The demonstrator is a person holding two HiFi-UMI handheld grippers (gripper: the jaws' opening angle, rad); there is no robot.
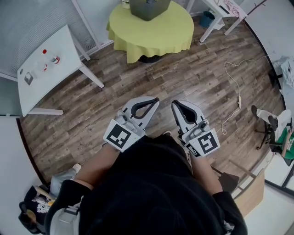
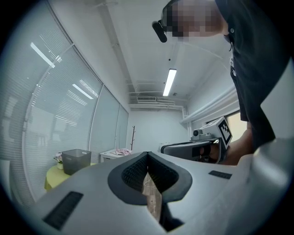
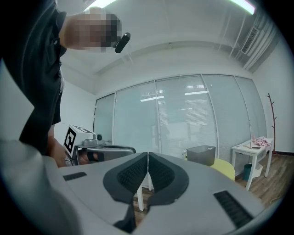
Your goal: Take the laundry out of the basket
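Holding the left gripper (image 1: pixel 155 101) and right gripper (image 1: pixel 175 104) clenched shut and empty, a person stands well apart from the grey basket (image 1: pixel 149 8) on a yellow table (image 1: pixel 151 39). Arriving with the jaws unopened could shove the basket instead of catching cloth. Its inside is cut off, so no laundry shows.

Glossy wood-plank floor (image 1: pixel 193 78), matt yellow cloth (image 1: pixel 151 34), smooth grey plastic basket (image 1: pixel 149 9).
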